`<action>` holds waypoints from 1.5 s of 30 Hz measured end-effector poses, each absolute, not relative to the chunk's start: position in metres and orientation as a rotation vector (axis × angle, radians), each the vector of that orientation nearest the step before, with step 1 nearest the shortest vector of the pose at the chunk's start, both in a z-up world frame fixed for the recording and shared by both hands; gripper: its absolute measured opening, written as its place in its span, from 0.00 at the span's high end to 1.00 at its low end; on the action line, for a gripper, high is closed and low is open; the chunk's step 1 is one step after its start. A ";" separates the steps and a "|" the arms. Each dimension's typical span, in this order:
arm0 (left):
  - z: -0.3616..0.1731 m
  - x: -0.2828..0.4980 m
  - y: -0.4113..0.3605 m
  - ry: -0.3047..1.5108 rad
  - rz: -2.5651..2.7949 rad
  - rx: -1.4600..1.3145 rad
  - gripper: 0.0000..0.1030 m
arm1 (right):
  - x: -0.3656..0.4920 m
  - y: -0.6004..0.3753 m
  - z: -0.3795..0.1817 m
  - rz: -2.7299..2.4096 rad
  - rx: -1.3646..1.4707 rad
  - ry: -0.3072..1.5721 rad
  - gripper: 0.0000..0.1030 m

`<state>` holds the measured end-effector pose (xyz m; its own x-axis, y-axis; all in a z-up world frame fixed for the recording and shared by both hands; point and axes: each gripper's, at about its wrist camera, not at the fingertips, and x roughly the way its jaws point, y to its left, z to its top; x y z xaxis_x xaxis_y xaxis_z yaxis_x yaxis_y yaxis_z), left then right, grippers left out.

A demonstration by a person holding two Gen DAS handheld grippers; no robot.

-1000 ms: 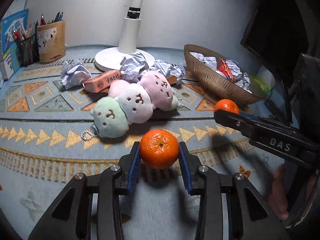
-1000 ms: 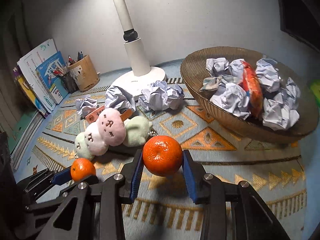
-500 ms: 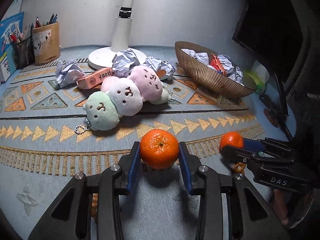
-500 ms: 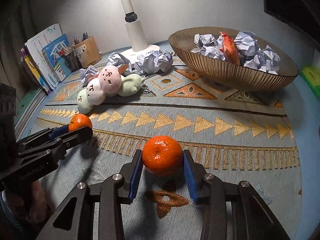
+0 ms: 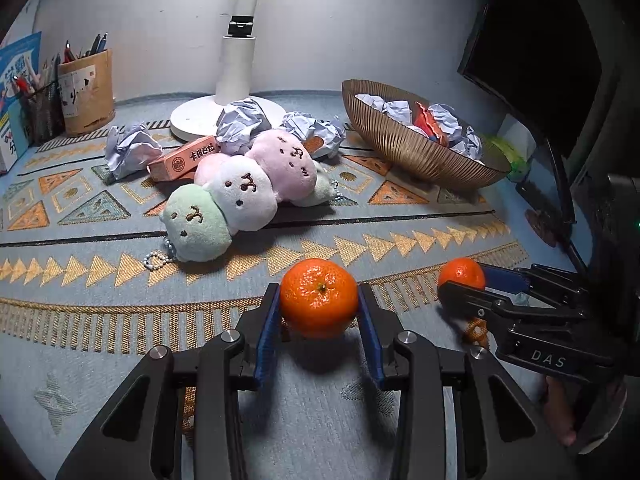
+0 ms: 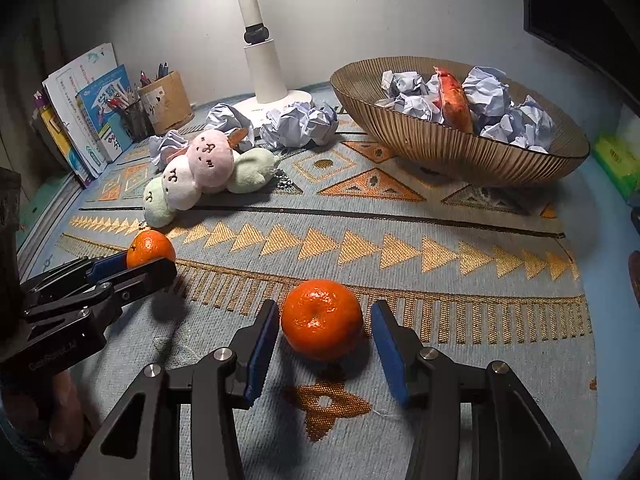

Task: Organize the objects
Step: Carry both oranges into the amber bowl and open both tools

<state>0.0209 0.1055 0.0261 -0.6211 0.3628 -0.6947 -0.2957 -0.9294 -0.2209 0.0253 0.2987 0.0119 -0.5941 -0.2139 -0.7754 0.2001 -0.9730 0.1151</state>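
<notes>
The left gripper (image 5: 319, 308) is clamped on a mandarin (image 5: 319, 298), its blue pads pressed against both sides of the fruit, just over the patterned mat (image 5: 120, 340). Beside it, the right gripper (image 6: 324, 354) has just been opening its jaws: a second mandarin (image 6: 322, 320) sits on the mat between them, with a clear gap on the right side and only a sliver on the left, so the pads no longer squeeze it. The two fruits are near each other along the mat's front edge.

Further back lies a string of plush balls (image 5: 240, 196), green, white and pink, with a bead chain at the green end. Behind them are crumpled paper balls (image 5: 130, 150), an orange box (image 5: 184, 160) and the white base of a lamp (image 5: 228, 114). To the right stands a ribbed brown bowl (image 6: 460, 152) holding more crumpled paper and an orange wrapper (image 6: 454, 102). A pen holder (image 5: 86, 94) and some books (image 6: 92, 116) stand at the back left against the wall.
</notes>
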 end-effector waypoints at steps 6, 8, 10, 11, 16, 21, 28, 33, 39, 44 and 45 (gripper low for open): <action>0.027 0.022 0.113 -0.073 2.533 -1.126 0.67 | 0.031 0.290 0.014 -2.616 1.241 0.041 0.63; 0.031 0.022 0.116 -0.074 2.517 -1.130 0.67 | 0.038 0.288 0.020 -2.632 1.185 0.063 0.63; 0.044 0.020 0.121 -0.102 2.486 -1.111 0.67 | 0.042 0.294 0.028 -2.622 1.157 0.005 0.63; 0.055 0.018 0.125 -0.111 2.475 -1.083 0.67 | 0.044 0.299 0.034 -2.615 1.151 -0.029 0.63; 0.118 -0.007 0.155 -0.123 2.457 -0.921 0.67 | 0.047 0.336 0.107 -2.728 0.946 -0.097 0.63; 0.156 -0.041 0.190 -0.100 2.480 -0.819 0.67 | 0.024 0.384 0.168 -2.885 0.809 -0.221 0.63; 0.146 -0.094 0.227 -0.102 2.479 -0.864 0.66 | -0.022 0.428 0.172 -2.935 0.854 -0.430 0.63; 0.132 -0.113 0.235 -0.149 2.522 -0.891 0.22 | -0.055 0.443 0.146 -2.889 0.998 -0.532 0.56; 0.137 -0.094 0.217 -0.197 2.489 -0.860 0.18 | -0.058 0.451 0.124 -2.849 1.100 -0.579 0.56; 0.155 -0.057 0.184 -0.219 2.520 -0.812 0.18 | -0.032 0.446 0.131 -2.842 1.066 -0.586 0.55; 0.160 -0.049 0.176 -0.220 2.532 -0.799 0.18 | -0.025 0.443 0.134 -2.836 1.061 -0.583 0.52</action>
